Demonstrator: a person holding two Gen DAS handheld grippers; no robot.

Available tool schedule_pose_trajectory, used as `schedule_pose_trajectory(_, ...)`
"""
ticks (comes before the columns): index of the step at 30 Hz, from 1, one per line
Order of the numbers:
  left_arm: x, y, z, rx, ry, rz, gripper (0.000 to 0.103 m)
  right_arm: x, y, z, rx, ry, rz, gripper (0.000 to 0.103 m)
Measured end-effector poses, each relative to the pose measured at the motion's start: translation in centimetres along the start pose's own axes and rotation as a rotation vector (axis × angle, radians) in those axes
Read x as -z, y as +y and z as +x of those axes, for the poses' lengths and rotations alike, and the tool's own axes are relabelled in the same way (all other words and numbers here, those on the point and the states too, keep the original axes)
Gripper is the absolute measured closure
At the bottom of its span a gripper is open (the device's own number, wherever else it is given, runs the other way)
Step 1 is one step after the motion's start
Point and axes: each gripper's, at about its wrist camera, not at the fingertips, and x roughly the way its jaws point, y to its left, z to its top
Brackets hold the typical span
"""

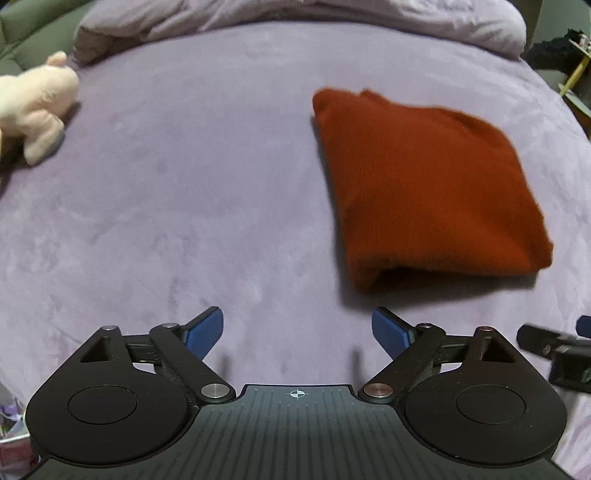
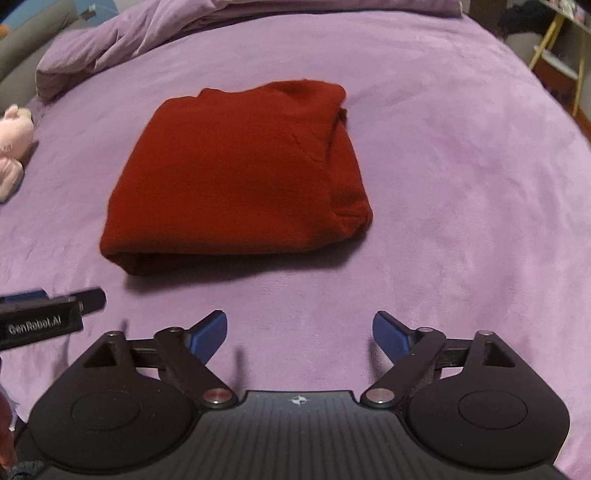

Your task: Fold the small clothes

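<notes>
A red knit garment (image 2: 236,177) lies folded into a thick, roughly square bundle on the purple bedspread (image 2: 443,184), around the middle of the bed. Its surface is a fine, matte ribbed knit; the near edge is a rounded fold, and the right side shows stacked layers with a soft crease. The bedspread is a velvety plush with faint brushed marks. Along the far edge of the bed sits a rumpled lilac duvet (image 1: 332,14). Near the left edge rests a pale pink plush toy (image 1: 33,103), fuzzy and lumpy.

The left gripper (image 1: 297,332) and the right gripper (image 2: 299,334) both hover over the near part of the bed, each with its blue-padded fingers spread wide and holding nothing. Their bodies are matte black plastic with ridged plates and metal pivot pins. Neither touches the garment.
</notes>
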Motion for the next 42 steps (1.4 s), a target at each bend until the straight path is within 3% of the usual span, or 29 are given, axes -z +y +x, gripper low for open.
schedule_pose_trajectory(5,-0.6,0.3,-1.5,0.059,0.011,-0.012,0.009,-0.9,1.2,-1.4,0.043,-0.030,-0.036,0.006)
schedule_pose_trajectory(9,-0.7,-0.3,-1.7,-0.012,0.006,0.030,0.009,-1.4,1.8,-1.7,0.096,-0.015,-0.052,0.006)
schedule_pose_trajectory(13,-0.7,-0.8,-1.7,-0.035,0.007,0.068,0.009,-1.4,2.1,-1.7,0.113,-0.008,-0.060,0.006)
schedule_pose_trajectory(42,-0.5,-0.8,-0.6,-0.003,0.058,0.054,0.010,-1.8,1.8,-1.6,0.113,0.004,-0.016,0.006)
